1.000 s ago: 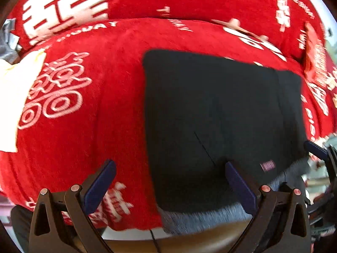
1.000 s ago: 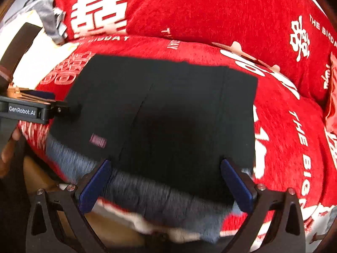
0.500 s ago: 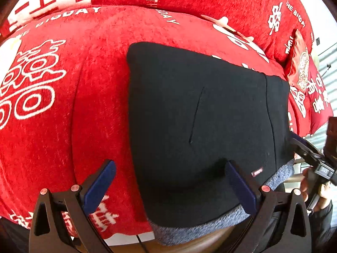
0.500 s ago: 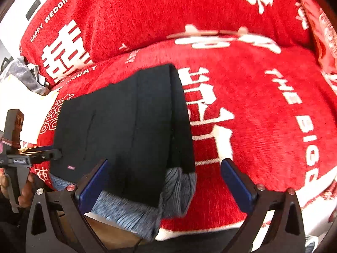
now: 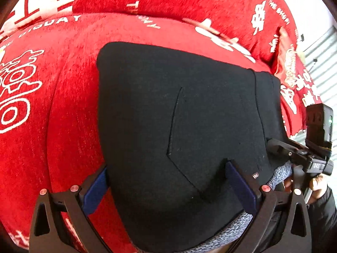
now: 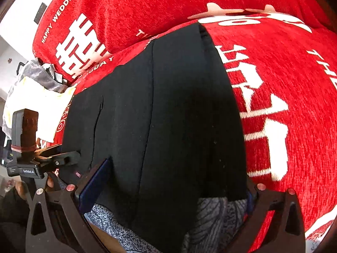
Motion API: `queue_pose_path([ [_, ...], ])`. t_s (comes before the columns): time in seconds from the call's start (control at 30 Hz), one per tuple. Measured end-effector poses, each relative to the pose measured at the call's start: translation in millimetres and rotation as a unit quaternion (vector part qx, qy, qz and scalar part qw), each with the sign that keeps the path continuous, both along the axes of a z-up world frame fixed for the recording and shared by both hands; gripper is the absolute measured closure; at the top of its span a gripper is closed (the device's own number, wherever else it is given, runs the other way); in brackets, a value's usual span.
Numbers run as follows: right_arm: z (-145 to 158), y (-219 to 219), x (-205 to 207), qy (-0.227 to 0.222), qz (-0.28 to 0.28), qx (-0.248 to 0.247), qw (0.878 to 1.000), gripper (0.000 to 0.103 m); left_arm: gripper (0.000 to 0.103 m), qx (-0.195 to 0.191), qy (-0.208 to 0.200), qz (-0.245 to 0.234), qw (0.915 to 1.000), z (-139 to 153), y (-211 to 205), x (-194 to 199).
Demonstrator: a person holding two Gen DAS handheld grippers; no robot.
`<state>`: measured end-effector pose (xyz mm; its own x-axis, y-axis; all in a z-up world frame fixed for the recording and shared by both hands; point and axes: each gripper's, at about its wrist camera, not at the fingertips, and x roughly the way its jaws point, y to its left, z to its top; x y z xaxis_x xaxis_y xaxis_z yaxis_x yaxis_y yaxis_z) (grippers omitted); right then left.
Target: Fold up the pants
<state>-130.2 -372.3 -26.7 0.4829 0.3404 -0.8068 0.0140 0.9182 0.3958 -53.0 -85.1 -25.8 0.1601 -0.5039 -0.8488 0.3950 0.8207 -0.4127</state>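
Left wrist view: the left gripper is seen with jaws spread wide astride the near edge of the black pants, nothing pinched. The pants are laid flat on a red blanket. From the right wrist, the right gripper is likewise spread across the grey-lined hem; a white bag is seen far left.

Each gripper is black, with dark-blue finger pads, red-capped screws and triangular cut-outs; the right gripper matches. Bare fingers show above a black sleeve.
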Motion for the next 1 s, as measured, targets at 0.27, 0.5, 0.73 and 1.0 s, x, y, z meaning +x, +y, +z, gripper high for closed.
queue_pose_path([
  [0.27, 13.9, 17.9, 9.3, 0.008, 0.017, -0.012, 1.000, 0.002, 0.018, 0.005, -0.019, -0.012, 0.9997, 13.1, -6.2, -6.6],
  [0.5, 54.3, 51.5, 3.6, -0.033, 0.051, -0.019, 0.998, 0.019, 0.048, 0.002, -0.025, -0.025, 0.9994, 33.1, 5.0, -4.9],
  [0.73, 85.1, 68.4, 4.1, -0.046, 0.058, -0.023, 0.997, 0.047, 0.052, -0.009, -0.033, -0.012, 0.9994, 54.9, 19.4, -3.1],
  [1.0, 98.5, 103.3, 20.8, -0.060, 0.082, 0.000, 0.995, 0.047, 0.052, -0.002, -0.074, 0.023, 0.9970, 92.9, 57.1, 19.9],
])
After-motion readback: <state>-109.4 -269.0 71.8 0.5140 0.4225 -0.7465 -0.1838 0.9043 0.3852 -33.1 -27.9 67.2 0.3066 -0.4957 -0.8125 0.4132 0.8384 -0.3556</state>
